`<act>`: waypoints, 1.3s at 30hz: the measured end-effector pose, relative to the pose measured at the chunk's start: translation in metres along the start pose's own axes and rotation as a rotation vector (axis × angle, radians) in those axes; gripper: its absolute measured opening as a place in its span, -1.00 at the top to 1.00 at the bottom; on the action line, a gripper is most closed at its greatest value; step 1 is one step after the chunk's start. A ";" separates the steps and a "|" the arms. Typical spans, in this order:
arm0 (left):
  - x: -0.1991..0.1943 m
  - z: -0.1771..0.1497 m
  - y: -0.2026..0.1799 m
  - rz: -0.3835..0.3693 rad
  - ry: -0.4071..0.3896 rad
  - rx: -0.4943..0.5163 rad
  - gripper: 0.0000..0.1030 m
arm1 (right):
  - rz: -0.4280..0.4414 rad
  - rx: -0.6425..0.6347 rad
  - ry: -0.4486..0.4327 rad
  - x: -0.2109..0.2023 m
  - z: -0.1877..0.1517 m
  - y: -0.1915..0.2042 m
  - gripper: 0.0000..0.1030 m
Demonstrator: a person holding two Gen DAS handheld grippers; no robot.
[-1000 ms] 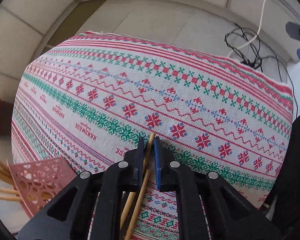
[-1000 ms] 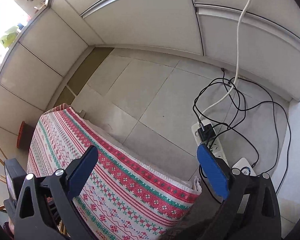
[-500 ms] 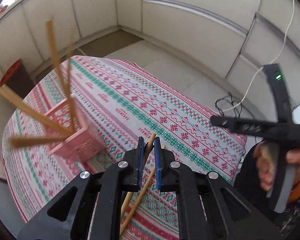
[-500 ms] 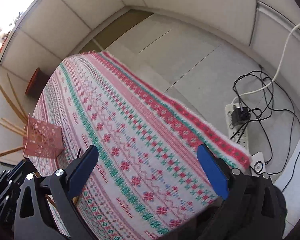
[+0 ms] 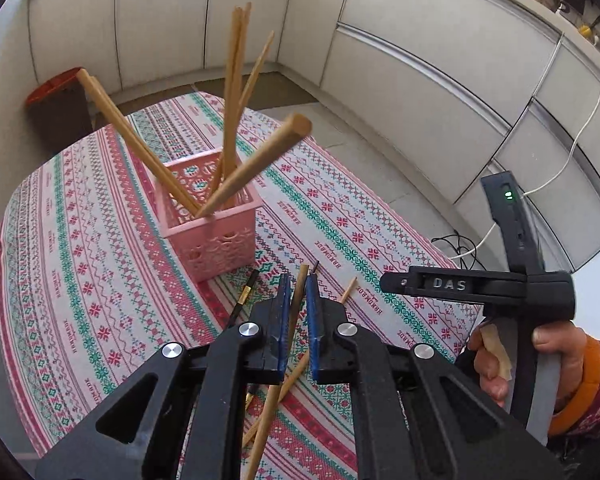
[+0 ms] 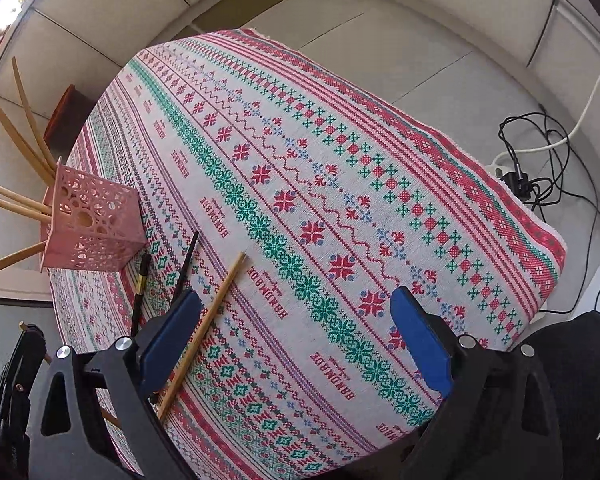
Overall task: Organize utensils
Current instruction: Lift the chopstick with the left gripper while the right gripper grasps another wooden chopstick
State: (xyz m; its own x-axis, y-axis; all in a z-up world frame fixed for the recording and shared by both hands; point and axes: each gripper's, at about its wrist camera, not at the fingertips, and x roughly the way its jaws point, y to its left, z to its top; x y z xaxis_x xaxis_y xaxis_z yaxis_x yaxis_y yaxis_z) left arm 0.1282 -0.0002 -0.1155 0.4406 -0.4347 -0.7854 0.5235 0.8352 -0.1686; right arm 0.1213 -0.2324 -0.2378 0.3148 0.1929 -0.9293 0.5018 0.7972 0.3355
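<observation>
Since a second ago, both views have been swung across the cloth [image 6: 340, 184] to take in the basket [image 5: 212, 224], which already holds several chopsticks. One chopstick [image 5: 296, 300] is clamped in the left gripper [image 5: 297, 312] short of the basket. The right gripper [image 6: 296, 336] is held wide apart and empty, while three more sticks [image 6: 204, 332] remain lying on the cloth.

Pink perforated basket [image 5: 216, 236], red-green cross-stitch tablecloth [image 6: 340, 208], blue-padded black tool [image 5: 298, 320]
</observation>
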 end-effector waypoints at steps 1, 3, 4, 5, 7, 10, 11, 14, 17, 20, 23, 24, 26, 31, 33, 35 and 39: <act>-0.008 -0.001 0.001 0.001 -0.018 0.002 0.86 | -0.004 0.001 0.008 0.001 0.001 0.002 -0.80; -0.022 -0.005 0.001 0.007 -0.050 0.011 0.87 | -0.010 0.004 0.033 0.004 0.003 0.010 -0.71; -0.030 -0.007 0.000 0.012 -0.070 0.017 0.87 | -0.017 0.004 0.044 0.005 0.003 0.015 -0.62; -0.038 -0.009 0.000 0.018 -0.090 0.015 0.87 | -0.029 0.007 0.059 0.008 0.004 0.021 -0.57; -0.050 -0.013 0.003 0.015 -0.118 0.007 0.87 | -0.058 0.034 0.086 0.016 0.005 0.032 -0.44; -0.064 -0.017 0.008 0.023 -0.149 0.002 0.87 | -0.082 0.082 0.107 0.027 0.004 0.045 -0.35; -0.067 -0.018 0.009 0.022 -0.157 -0.002 0.87 | -0.095 0.086 0.113 0.031 0.002 0.052 -0.32; -0.074 -0.020 0.013 0.032 -0.169 -0.008 0.87 | -0.164 0.075 0.147 0.049 -0.004 0.068 0.01; -0.075 -0.025 0.018 0.039 -0.167 -0.018 0.87 | -0.194 0.062 0.085 0.047 -0.005 0.076 0.66; -0.071 -0.028 0.023 0.029 -0.133 -0.032 0.86 | -0.128 0.113 0.073 0.045 -0.002 0.065 0.81; -0.030 -0.032 0.028 0.004 0.027 -0.063 0.85 | -0.091 0.120 0.063 0.038 0.003 0.053 0.85; -0.013 -0.034 0.031 0.022 0.092 -0.084 0.82 | -0.085 0.120 0.061 0.036 0.004 0.049 0.87; 0.020 -0.038 0.039 0.034 0.221 -0.150 0.78 | -0.073 0.122 0.063 0.030 0.007 0.039 0.89; 0.064 -0.033 0.054 0.009 0.346 -0.323 0.69 | -0.061 0.121 0.072 0.022 0.017 0.020 0.89; 0.070 -0.031 0.057 -0.001 0.354 -0.377 0.65 | -0.061 0.124 0.085 0.025 0.021 0.011 0.89; 0.076 -0.027 0.061 0.023 0.361 -0.418 0.64 | -0.050 0.121 0.091 0.030 0.024 0.001 0.89; 0.088 -0.020 0.052 0.082 0.373 -0.451 0.61 | -0.059 0.097 0.093 0.032 0.028 0.001 0.89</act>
State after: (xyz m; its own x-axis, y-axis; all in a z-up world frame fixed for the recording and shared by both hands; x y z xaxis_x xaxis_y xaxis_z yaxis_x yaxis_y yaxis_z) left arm 0.1800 0.0117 -0.2050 0.1371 -0.2831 -0.9492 0.1004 0.9573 -0.2710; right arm 0.1549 -0.2410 -0.2631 0.2088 0.2033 -0.9566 0.5939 0.7507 0.2892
